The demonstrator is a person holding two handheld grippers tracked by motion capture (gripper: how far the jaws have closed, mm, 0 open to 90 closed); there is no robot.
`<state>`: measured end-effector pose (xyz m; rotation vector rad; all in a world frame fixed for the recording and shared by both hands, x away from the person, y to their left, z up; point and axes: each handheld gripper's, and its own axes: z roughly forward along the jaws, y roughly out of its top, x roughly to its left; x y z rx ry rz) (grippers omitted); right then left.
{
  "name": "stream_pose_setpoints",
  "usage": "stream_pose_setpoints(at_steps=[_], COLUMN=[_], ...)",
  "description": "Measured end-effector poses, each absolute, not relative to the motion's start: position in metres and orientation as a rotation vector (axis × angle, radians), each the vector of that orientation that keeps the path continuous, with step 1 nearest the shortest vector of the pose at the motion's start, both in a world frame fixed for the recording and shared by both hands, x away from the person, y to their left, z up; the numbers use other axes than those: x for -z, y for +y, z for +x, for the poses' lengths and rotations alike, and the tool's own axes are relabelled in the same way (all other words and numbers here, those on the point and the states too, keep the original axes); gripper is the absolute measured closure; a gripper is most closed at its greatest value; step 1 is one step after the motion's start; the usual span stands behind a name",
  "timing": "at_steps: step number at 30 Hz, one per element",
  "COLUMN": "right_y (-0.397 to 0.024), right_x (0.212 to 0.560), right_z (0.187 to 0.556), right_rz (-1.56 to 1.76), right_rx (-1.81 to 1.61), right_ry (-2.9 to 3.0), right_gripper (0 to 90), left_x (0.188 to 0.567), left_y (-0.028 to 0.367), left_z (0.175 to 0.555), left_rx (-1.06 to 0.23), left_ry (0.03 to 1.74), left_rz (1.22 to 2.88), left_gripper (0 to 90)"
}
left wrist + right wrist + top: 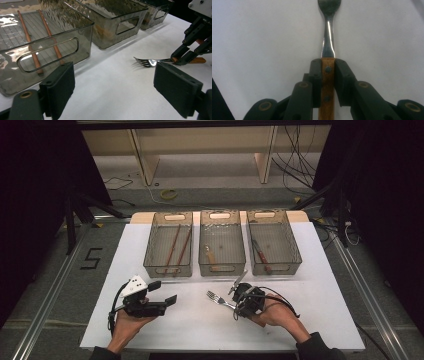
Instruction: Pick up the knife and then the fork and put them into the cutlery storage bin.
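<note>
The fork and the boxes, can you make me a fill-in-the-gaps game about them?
1. The right gripper is shut on the fork's ____ handle.
2. The left bin holds two long ____.
3. There are ____ clear bins in a row on the table.
4. The left gripper's jaws stand ____ with nothing between them.

Missing words: wooden; chopsticks; three; open

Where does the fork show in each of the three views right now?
High view: the fork lies on the white table, bottom centre, tines pointing left, handle in the right gripper.
Left gripper view: right of middle, tines pointing left.
Right gripper view: top centre, wooden handle clamped between the black jaws.
Shared landmark: the fork's wooden handle, also seen in the left gripper view.
</note>
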<state>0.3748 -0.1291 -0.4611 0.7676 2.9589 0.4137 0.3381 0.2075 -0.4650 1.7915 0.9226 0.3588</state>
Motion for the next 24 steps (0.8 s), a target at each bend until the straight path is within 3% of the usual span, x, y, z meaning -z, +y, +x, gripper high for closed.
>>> stream_pose_setpoints(at_steps=[24], right_y=[-0.137], right_x=[0.445], right_z=[0.376], right_rz=[0.777], right_rx=[-0.505], right_ry=[2.915], right_gripper=[78.1], left_x=[0.465], left_y=[0.208], left_z=[0.338], left_rx=[-0.357], left_ry=[0.922], left_rz=[1.791], left_gripper=[16.9])
